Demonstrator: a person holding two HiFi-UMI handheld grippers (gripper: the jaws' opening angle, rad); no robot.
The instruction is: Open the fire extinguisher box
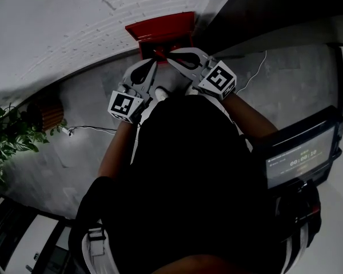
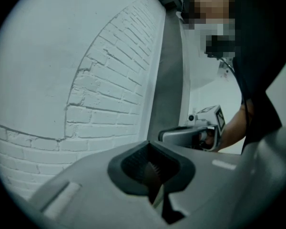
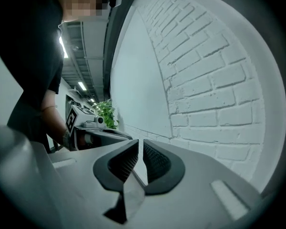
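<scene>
Left claw [image 2: 151,168] is clenched, pads together on nothing, its nose aimed past the box at the white brick wall [image 2: 100,94]. Between the two claws, at the floor's [image 1: 286,79] far edge against that wall, sits the red fire extinguisher box [image 1: 160,28], and it looks closed to me. Right claw [image 3: 139,162] is pinched down to a thin slit, nothing in it. Both tips crowd the box's front, probably lining up on a catch. Round about: a potted plant [image 1: 11,136] off left, a loose cable [image 1: 91,129] trailing across the floor, a timer screen [image 1: 300,158] at right. Nothing blocks the box.
</scene>
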